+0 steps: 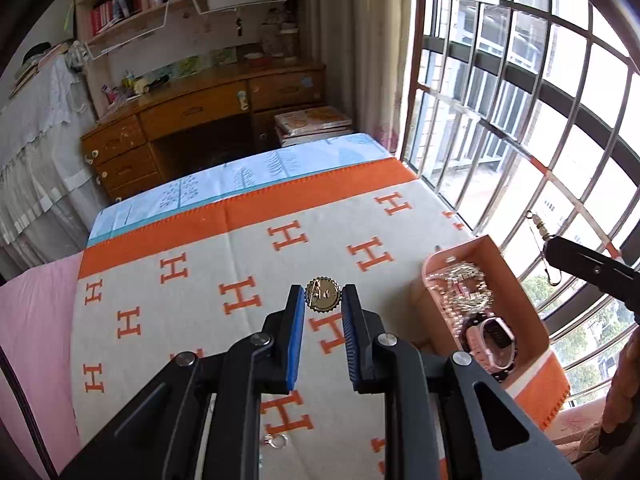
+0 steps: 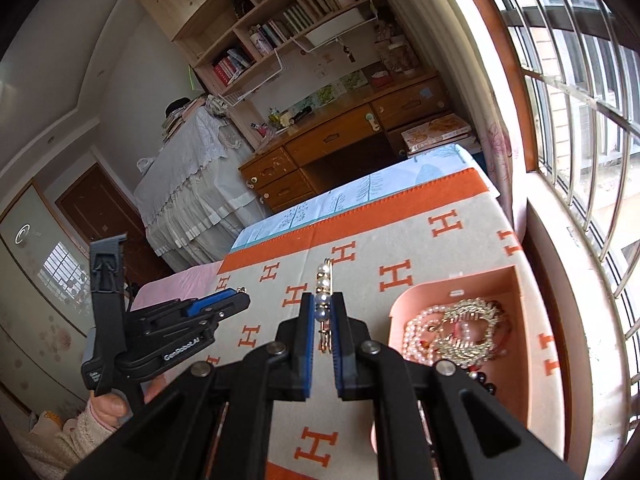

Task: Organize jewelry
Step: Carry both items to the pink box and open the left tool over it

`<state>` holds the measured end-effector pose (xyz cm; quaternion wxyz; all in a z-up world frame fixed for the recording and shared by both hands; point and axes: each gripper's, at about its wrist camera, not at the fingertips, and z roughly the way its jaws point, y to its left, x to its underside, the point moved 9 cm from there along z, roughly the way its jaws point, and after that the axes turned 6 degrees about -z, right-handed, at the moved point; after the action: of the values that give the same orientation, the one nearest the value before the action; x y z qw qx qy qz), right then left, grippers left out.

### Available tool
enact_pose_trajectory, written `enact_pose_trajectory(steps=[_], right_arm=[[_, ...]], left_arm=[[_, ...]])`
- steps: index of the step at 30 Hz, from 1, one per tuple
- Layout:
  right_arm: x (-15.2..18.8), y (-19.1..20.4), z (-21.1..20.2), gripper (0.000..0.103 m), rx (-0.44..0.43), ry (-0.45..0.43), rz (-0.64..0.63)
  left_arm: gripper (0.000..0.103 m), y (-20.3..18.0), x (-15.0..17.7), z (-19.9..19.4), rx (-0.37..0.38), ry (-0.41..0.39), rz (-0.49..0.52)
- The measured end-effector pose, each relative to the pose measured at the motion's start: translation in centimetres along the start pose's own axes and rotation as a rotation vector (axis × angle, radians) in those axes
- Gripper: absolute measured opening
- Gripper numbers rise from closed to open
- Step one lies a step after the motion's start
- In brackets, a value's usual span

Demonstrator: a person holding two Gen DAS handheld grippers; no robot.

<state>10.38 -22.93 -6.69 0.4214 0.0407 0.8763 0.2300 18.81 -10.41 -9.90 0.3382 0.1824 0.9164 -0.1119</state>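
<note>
In the left wrist view my left gripper (image 1: 322, 297) is shut on a round gold brooch (image 1: 322, 294) with a scalloped edge, lifted above the blanket. My right gripper (image 2: 323, 305) is shut on a gold pin set with pearls (image 2: 322, 280), which stands upright between the blue pads. To the right lies an open pink box (image 2: 516, 280) holding a pearl necklace (image 2: 416, 332), a gold openwork brooch (image 2: 468, 326) and dark beads. The left wrist view also shows a pink watch (image 1: 496, 340) in the box (image 1: 500, 256). A small ring (image 1: 278, 440) lies on the blanket below my left gripper.
A grey blanket with orange H marks (image 1: 240, 240) covers the bed. The barred window (image 1: 520, 120) runs along the right side, close behind the box. A wooden desk (image 1: 192, 120) and bookshelves stand beyond the bed's far end. A person's hand (image 2: 108, 404) holds the left gripper's handle.
</note>
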Motion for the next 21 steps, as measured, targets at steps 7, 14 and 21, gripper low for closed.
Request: enact_pose_trajectory(steps=[7,14,21], right_arm=[[-1.0,-1.7,-5.6,0.008,0.093,-0.052,-0.014],[0.8,-4.5,-6.7,0.008,0.165,-0.012,0.007],[6.4,-8.0,-2.8,0.008,0.23,0.163,0.033]], left_arm=[[0.016,-9.0,-1.9,-2.3,0.189,0.004,0.063],[0.016,-14.2,0.6,1.8,0.28,0.134,0.057],[0.016,-16.2,4.4,7.4,0.335,0.302,-0.003]])
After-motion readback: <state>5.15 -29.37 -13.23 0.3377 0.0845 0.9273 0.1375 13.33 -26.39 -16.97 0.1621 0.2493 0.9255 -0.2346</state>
